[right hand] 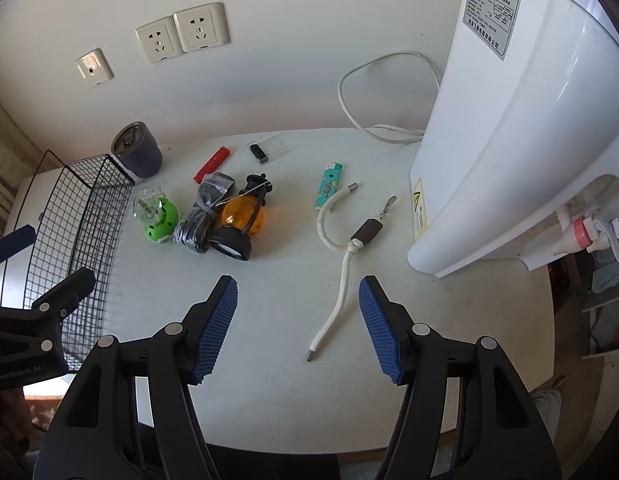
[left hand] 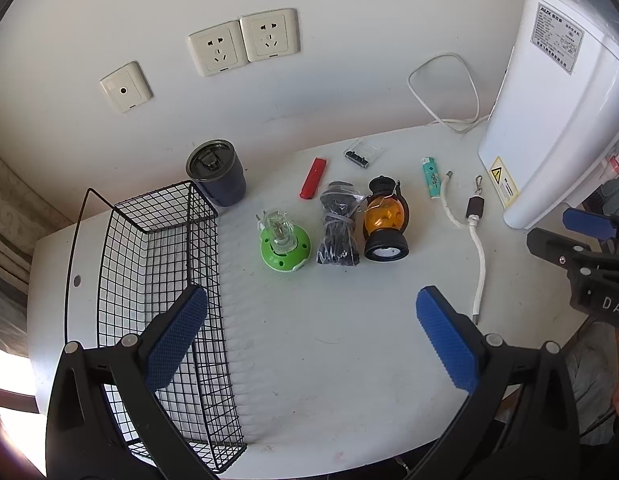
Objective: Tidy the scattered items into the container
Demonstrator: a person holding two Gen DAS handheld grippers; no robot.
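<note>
Worktop (left hand: pixel 349 360): white, carrying everything. Water dispenser (right hand: pixel 509 120) at the right edge, its white power cable (right hand: pixel 373 92) looping along the wall behind.

Wire basket (left hand: pixel 157 280) at the left end: appears empty, so by my reading the tidying has not begun; every item is left to move.

Dark lidded tumbler (left hand: pixel 219 176) stands just beyond the basket's far corner.

Centre cluster, touching or nearly so: green-based bulb lamp (left hand: pixel 284 240), black bundled cord (left hand: pixel 337 224), orange lantern (left hand: pixel 385 220) on its side.

White rope lanyard (right hand: pixel 341 276) with brown tag and clip, lying apart toward the dispenser.

Small items at the back: red lighter (left hand: pixel 313 179), teal lighter (right hand: pixel 328 189), clear case (left hand: pixel 362 153) with dark bits.

Left hand-held gripper (left hand: pixel 311 332): released, jaws wide, hovering beside the basket, nothing held. Right hand-held gripper (right hand: pixel 297 322): released, empty, above the lanyard's near end.

Obstruction: the basket's near wall stands between cluster and interior, so items must go over it.
</note>
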